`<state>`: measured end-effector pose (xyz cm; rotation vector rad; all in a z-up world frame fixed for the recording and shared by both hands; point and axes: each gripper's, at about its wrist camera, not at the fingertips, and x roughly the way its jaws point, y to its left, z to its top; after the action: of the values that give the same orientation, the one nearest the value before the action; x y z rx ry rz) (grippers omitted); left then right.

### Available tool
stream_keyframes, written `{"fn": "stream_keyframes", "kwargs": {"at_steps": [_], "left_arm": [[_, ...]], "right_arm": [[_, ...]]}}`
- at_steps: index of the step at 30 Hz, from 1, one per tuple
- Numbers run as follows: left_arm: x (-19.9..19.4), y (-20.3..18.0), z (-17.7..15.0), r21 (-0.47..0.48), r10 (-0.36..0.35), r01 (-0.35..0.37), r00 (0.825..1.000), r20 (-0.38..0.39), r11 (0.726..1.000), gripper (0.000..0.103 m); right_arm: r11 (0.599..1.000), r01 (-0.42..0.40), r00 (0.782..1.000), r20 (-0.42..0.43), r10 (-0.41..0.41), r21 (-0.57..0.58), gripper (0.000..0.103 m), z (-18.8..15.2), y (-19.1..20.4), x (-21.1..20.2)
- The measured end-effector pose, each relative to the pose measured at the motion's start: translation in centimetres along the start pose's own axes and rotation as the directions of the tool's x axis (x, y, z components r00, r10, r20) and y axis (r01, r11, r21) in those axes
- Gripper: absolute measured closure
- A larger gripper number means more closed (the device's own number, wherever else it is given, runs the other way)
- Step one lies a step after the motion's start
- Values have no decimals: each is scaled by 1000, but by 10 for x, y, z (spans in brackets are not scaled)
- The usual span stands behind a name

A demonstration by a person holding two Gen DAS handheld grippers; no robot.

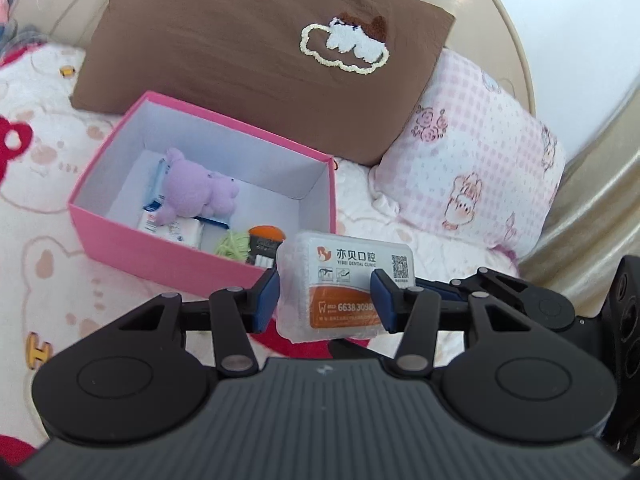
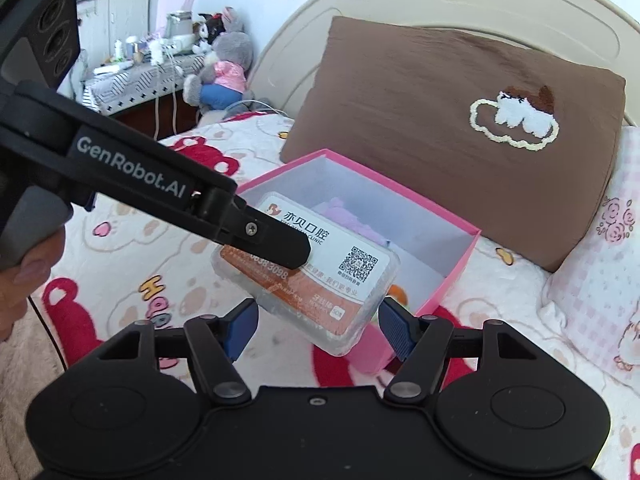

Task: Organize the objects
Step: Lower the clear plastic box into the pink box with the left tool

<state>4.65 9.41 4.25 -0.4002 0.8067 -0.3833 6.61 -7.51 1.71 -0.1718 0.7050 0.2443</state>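
- One clear rectangular plastic case (image 1: 334,284) w/ card label, pinched by left gripper (image 1: 326,300) near pink cardboard box (image 1: 160,252) front corner.
- Right gripper (image 2: 318,328) jaws spread under case.
- Fuzzy bear-print blanket (image 1: 52,216), brown pillow (image 1: 248,56).

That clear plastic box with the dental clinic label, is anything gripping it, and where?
The left gripper clamps the floss pick box by its two short sides; the right gripper is open.

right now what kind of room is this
Most likely a bedroom, on a bed: a brown pillow leans against a cream headboard, a bear-print blanket covers the surface, and a plush rabbit sits by a cluttered side table.
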Motion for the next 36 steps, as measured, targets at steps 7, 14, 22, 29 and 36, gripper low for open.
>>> {"fn": "stream_keyframes", "kwargs": {"at_steps": [7,14,22,29,36], "left_arm": [[22,10,30,28,-22,22,999,-27,999,54],[64,33,70,-39,-72,70,996,-46,997,55],[131,59,109,-110,-72,62,994,-85,992,55],[185,82,115,-185,-103,78,986,-128,980,55],[213,107,115,-296,-119,67,980,-161,953,55]], "right_arm": [[998,51,997,-49,-52,-24,32,28,-5,20],[996,86,992,-88,-89,-36,36,54,-28,54],[989,121,980,-151,-133,-84,40,73,-58,115],[981,166,956,-226,-184,-98,41,70,-74,157],[985,143,948,-273,-165,-97,41,74,-84,181]]}}
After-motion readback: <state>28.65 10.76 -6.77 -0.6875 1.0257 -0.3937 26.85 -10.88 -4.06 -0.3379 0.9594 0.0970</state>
